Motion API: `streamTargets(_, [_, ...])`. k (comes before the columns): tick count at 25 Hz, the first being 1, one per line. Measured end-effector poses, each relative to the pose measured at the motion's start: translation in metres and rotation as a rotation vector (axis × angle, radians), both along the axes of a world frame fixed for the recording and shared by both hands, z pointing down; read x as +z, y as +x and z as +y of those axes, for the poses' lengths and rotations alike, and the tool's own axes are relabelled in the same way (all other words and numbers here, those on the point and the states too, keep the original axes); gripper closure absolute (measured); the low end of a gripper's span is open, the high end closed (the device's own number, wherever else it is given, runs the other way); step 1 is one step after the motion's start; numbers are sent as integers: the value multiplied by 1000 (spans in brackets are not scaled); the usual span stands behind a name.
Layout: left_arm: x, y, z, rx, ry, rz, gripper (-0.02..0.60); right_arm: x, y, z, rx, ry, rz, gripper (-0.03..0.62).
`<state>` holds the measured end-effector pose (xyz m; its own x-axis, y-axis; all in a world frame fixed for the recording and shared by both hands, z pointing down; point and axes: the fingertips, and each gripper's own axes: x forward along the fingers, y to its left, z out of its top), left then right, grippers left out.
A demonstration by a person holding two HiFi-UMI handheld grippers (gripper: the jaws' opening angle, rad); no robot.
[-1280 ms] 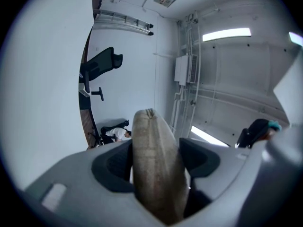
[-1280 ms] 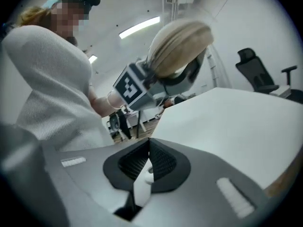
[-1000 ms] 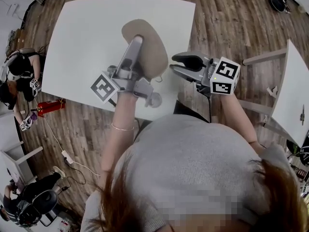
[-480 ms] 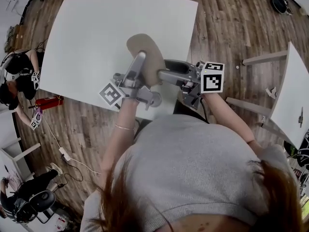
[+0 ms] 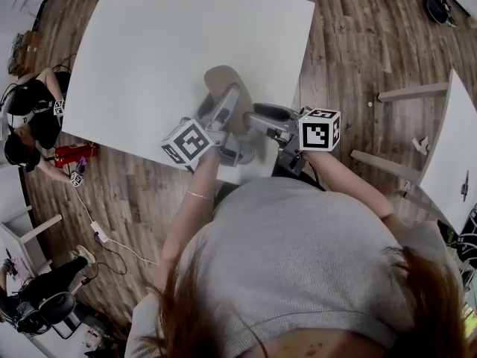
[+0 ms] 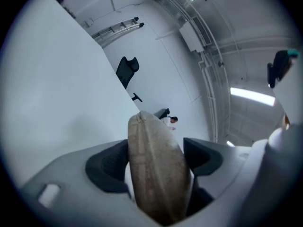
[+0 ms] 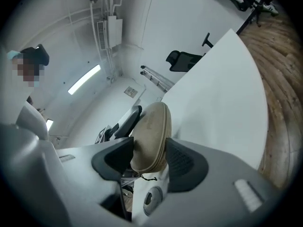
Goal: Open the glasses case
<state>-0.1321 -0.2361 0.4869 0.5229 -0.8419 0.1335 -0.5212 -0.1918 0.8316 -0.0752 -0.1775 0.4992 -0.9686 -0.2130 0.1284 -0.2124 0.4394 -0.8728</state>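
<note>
Nearby, white table beneath glasses case — wood floor, second table rightward.

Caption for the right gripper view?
Right gripper, jaws just closed further, grips the beige glasses case edge-on; white table behind.

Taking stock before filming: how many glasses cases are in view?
1: the glasses case, over the white table by its near edge. Another could be hidden behind the person.
</note>
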Motion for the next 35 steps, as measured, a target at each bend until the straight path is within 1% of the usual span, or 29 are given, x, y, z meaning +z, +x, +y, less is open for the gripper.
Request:
streamTargets(2, [5, -2, 2, 0, -16, -87, 218, 5, 0, 2, 11, -8, 19, 385])
streamTargets(4, [7, -7, 3, -12, -16, -160, 212, 7, -1, 2, 25, -12, 37, 404])
streamTargets(7, [11, -11, 3, -18, -29, -223, 212, 10, -4, 5, 20, -9, 79, 404])
streamTargets(9, [16, -14, 4, -16, -54, -267, 219, 11, -6, 9, -9, 19, 125, 404])
streamTargets(11, [19, -15, 5, -2, -68, -335, 256, 11, -8, 12, -36, 73, 184, 415])
streamTargets(13, [20, -15, 6, 9, -67, -386, 268, 13, -11, 13, -58, 111, 239, 427])
streamTargets(17, [21, -12, 8, 30, -66, -442, 277, 18, -11, 14, -75, 98, 292, 427])
streamTargets(20, [19, -11, 11, 23, -52, -463, 297, 14, -7, 7, -53, 148, 335, 427])
streamTargets(23, [18, -12, 13, 10, -53, -451, 301, 10, -2, -5, -27, 203, 370, 427])
streamTargets(24, [16, -14, 14, 3, -50, -461, 311, 7, 0, -10, -10, 226, 382, 427])
streamTargets(25, [12, -17, 16, -8, -42, -479, 350, 2, 3, -15, 12, 259, 397, 429])
streamTargets(26, [6, -20, 19, -23, -28, -502, 415, -5, 5, -20, 36, 304, 413, 454])
streamTargets(27, [-2, -23, 21, -40, -8, -521, 457, -13, 7, -24, 58, 355, 428, 480])
streamTargets(28, [-10, -25, 24, -57, 16, -533, 464, -22, 7, -28, 74, 407, 438, 496])
streamTargets(29, [-17, -26, 26, -72, 37, -537, 476, -30, 6, -30, 83, 456, 445, 498])
streamTargets(30, [-23, -25, 29, -84, 54, -535, 487, -38, 5, -31, 89, 500, 448, 514])
streamTargets(33, [-44, -19, 33, -106, 103, -546, 549, -58, -2, -29, 110, 599, 438, 595])
streamTargets(34, [-51, -15, 33, -110, 122, -560, 578, -63, -4, -29, 116, 619, 430, 594])
streamTargets(35, [-58, -12, 34, -112, 141, -575, 578, -67, -7, -28, 118, 634, 420, 594])
